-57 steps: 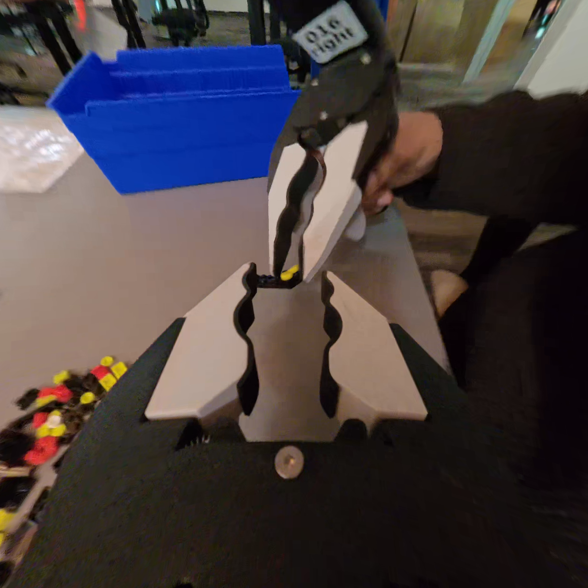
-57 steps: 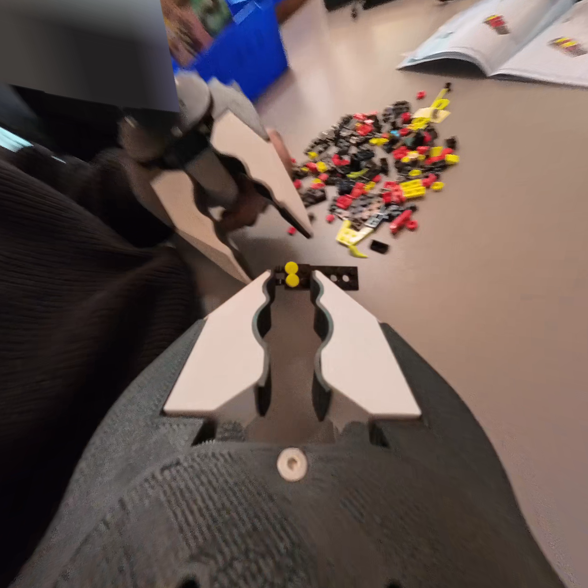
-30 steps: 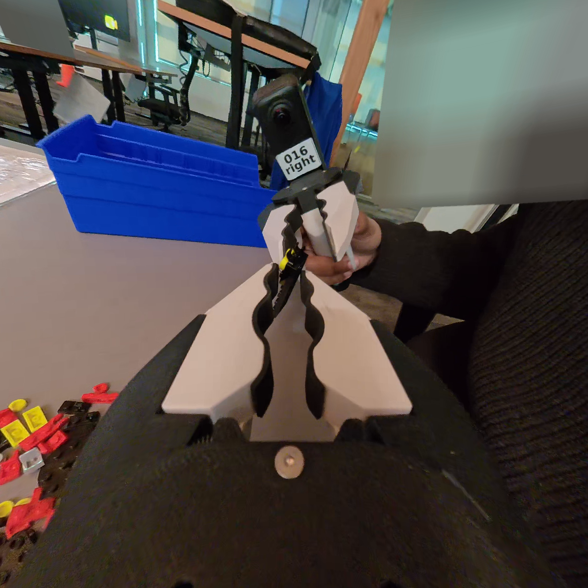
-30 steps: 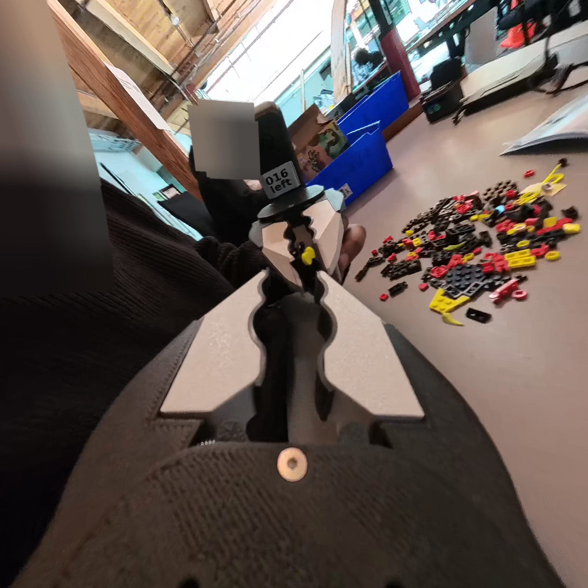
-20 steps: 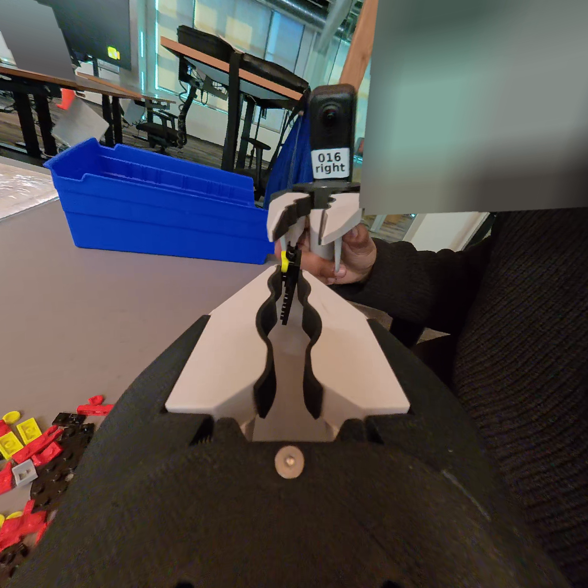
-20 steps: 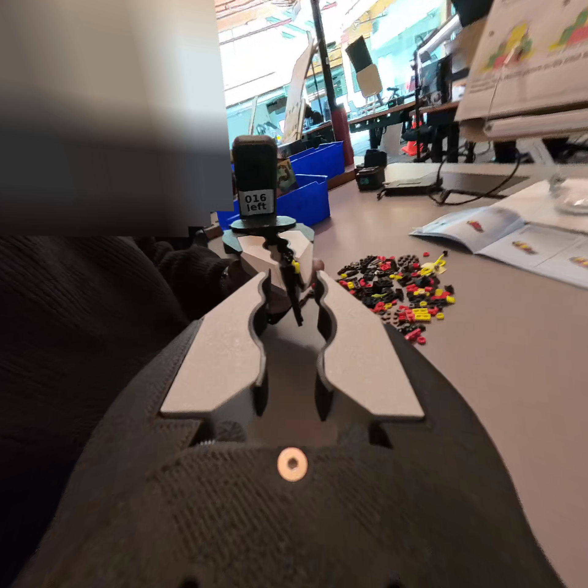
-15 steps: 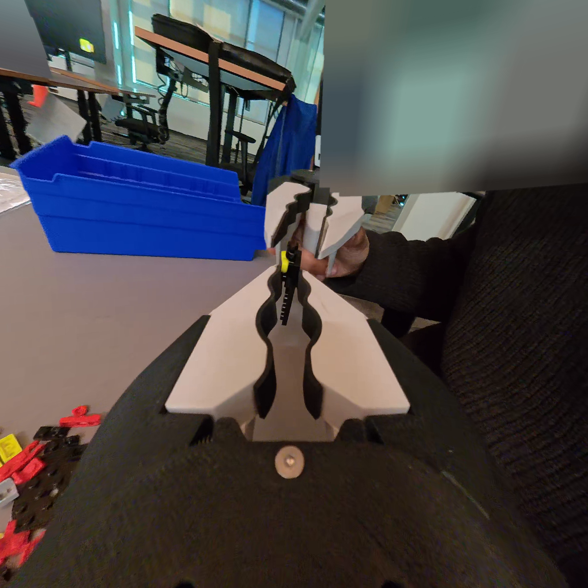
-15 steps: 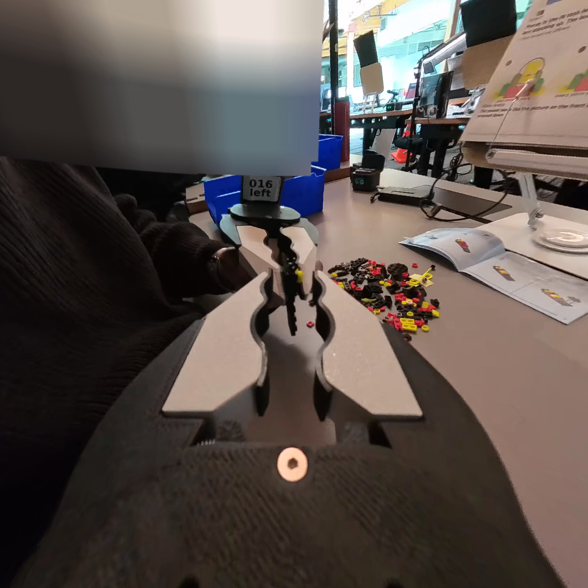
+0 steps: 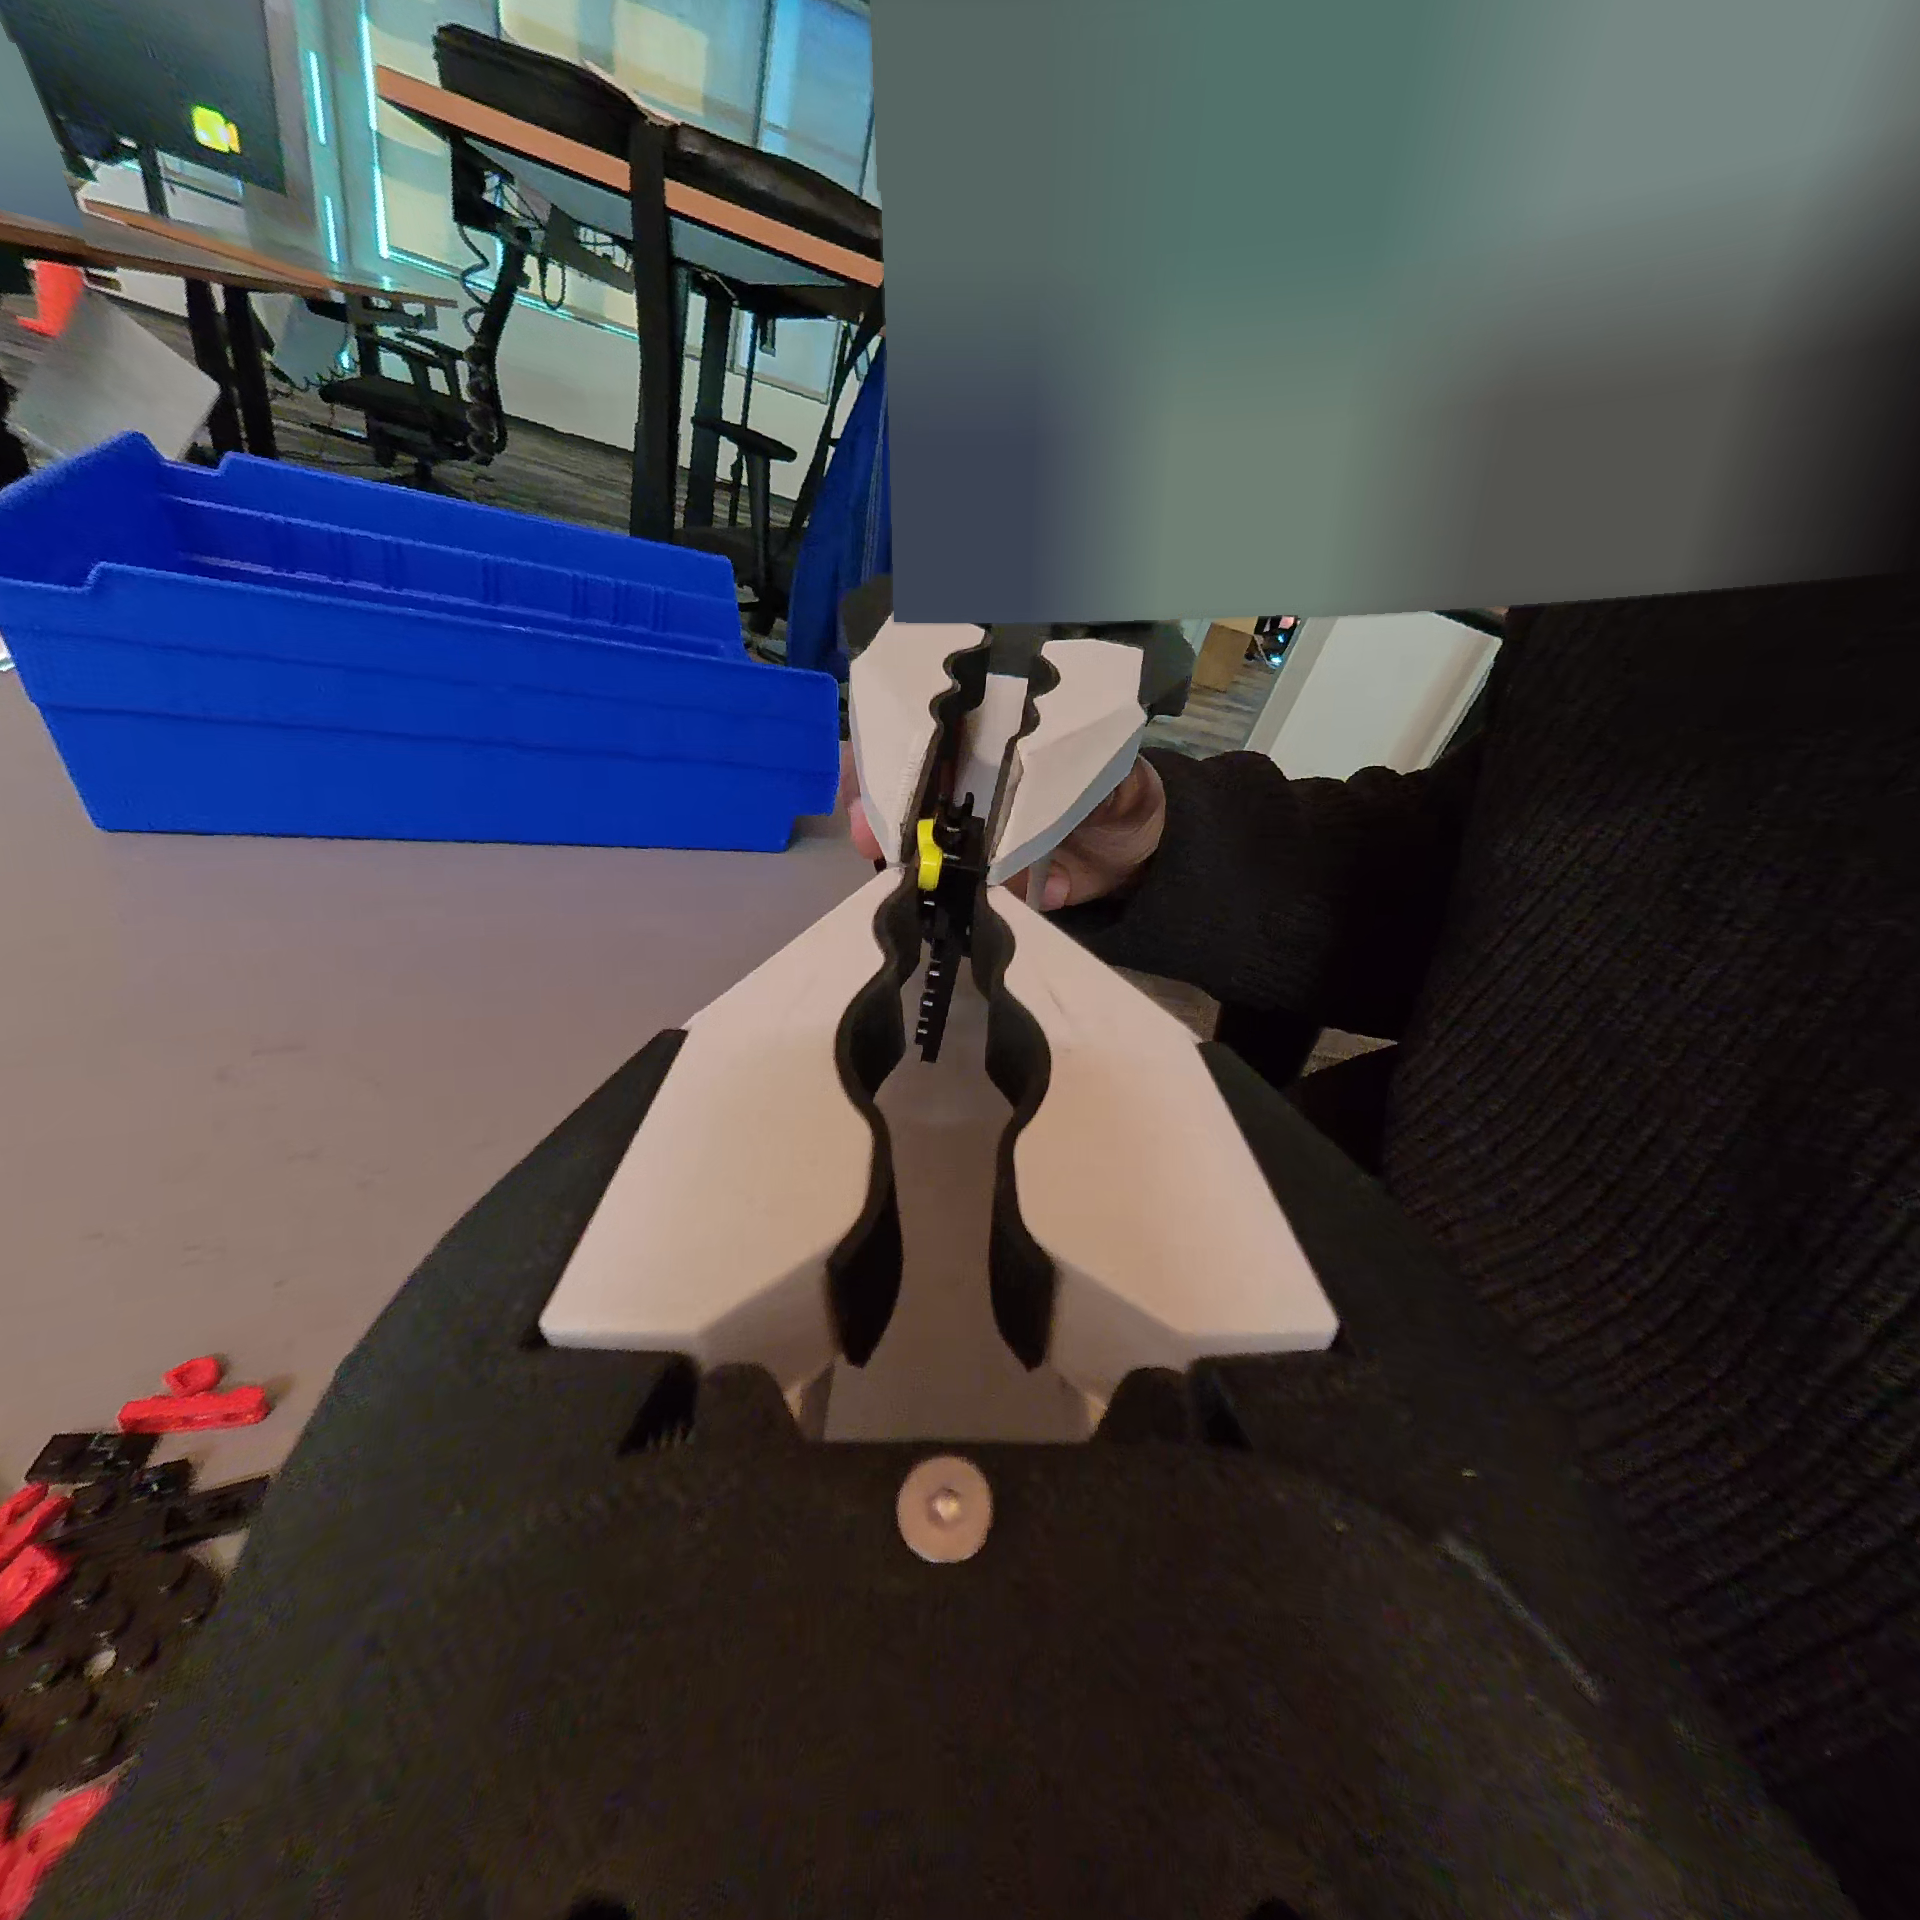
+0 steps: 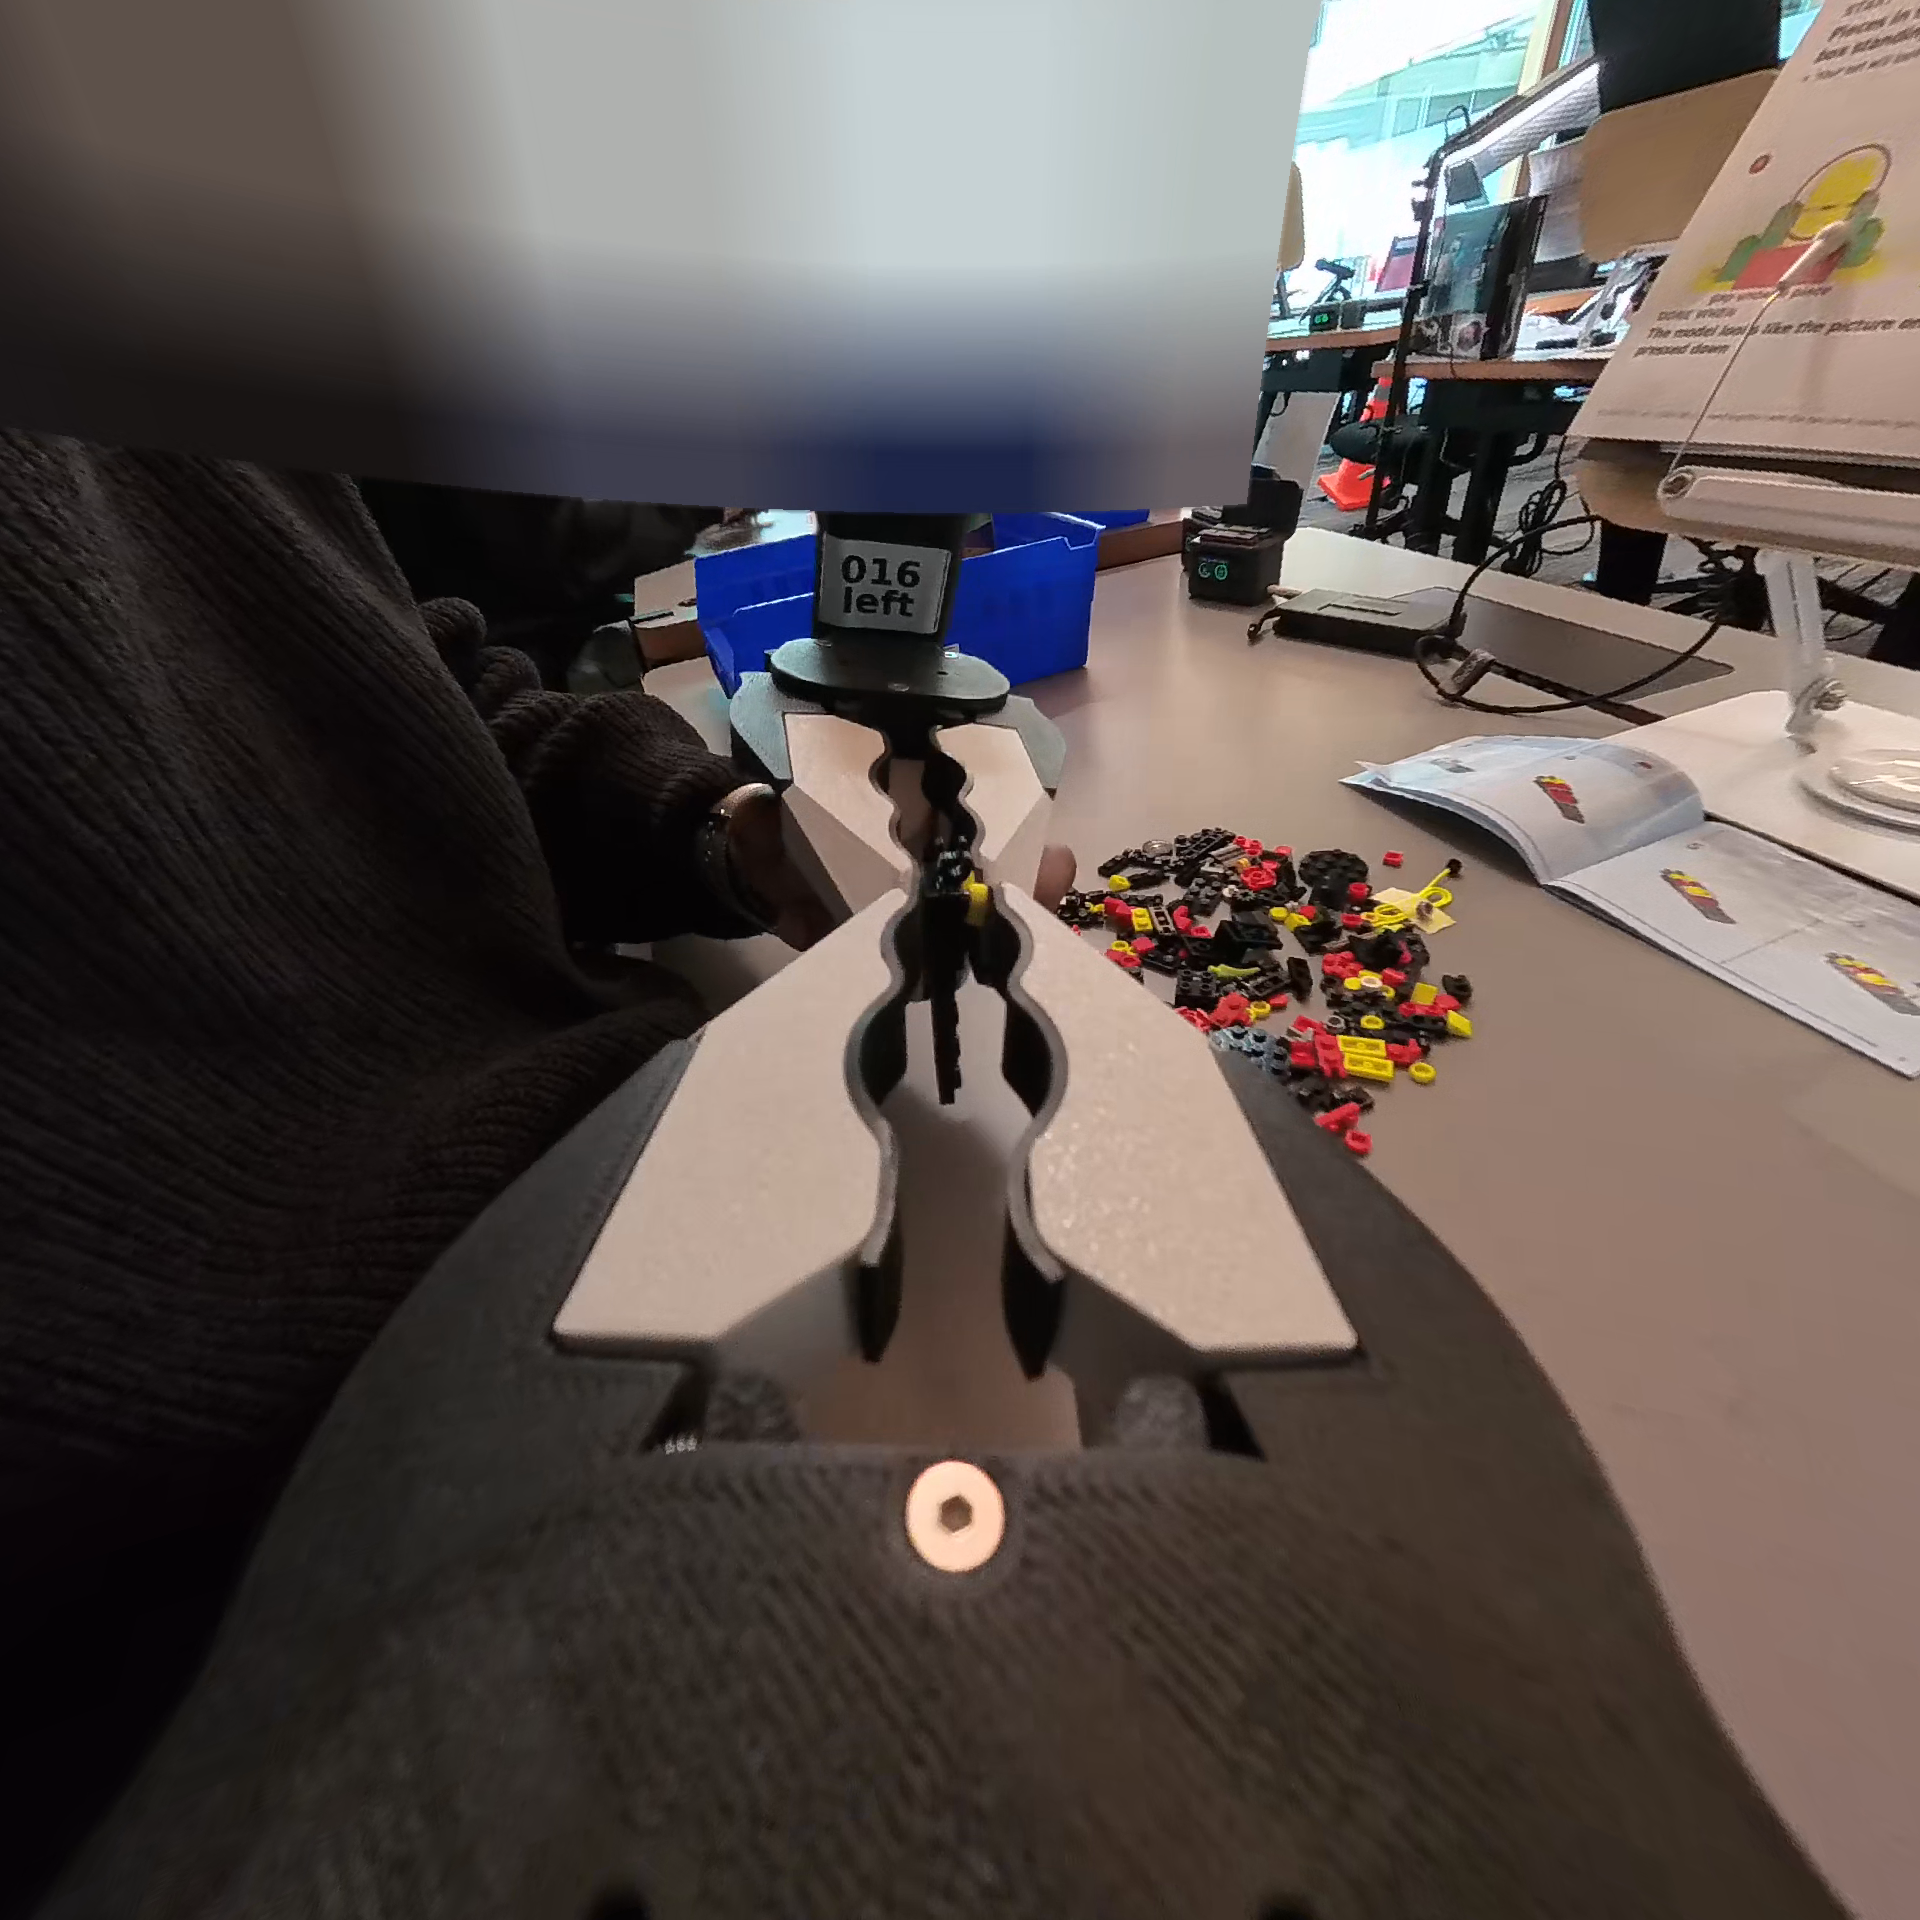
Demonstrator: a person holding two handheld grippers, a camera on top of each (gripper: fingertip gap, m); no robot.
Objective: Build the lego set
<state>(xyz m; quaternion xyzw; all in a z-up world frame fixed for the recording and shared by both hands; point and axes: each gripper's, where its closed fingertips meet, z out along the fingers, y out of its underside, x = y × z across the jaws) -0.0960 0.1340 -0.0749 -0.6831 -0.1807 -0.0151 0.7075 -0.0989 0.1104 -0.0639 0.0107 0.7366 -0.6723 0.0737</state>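
A long black lego plate (image 9: pixel 940 966) with a yellow round piece (image 9: pixel 928 844) on it is held on edge in the air above the table. My left gripper (image 9: pixel 940 896) is shut on one end of it. My right gripper (image 9: pixel 961 831) faces it tip to tip and is shut on the same plate. In the right wrist view the plate (image 10: pixel 945 997) runs between the right gripper's (image 10: pixel 945 906) tips, with the yellow piece (image 10: pixel 975 900) on its right side and the left gripper (image 10: pixel 938 868) just beyond. Hands in dark sleeves hold both grippers.
A pile of loose black, red and yellow pieces (image 10: pixel 1278 966) lies on the grey table (image 10: pixel 1558 1247), also at the lower left of the left wrist view (image 9: pixel 83 1538). An open instruction booklet (image 10: pixel 1662 883) lies beyond it. A blue bin (image 9: pixel 416 727) stands at the back. The grippers are tip to tip, or close to it.
The plate has been lifted off the table. My left gripper, open at first, has closed on it opposite the right gripper. In the last half second both have barely moved.
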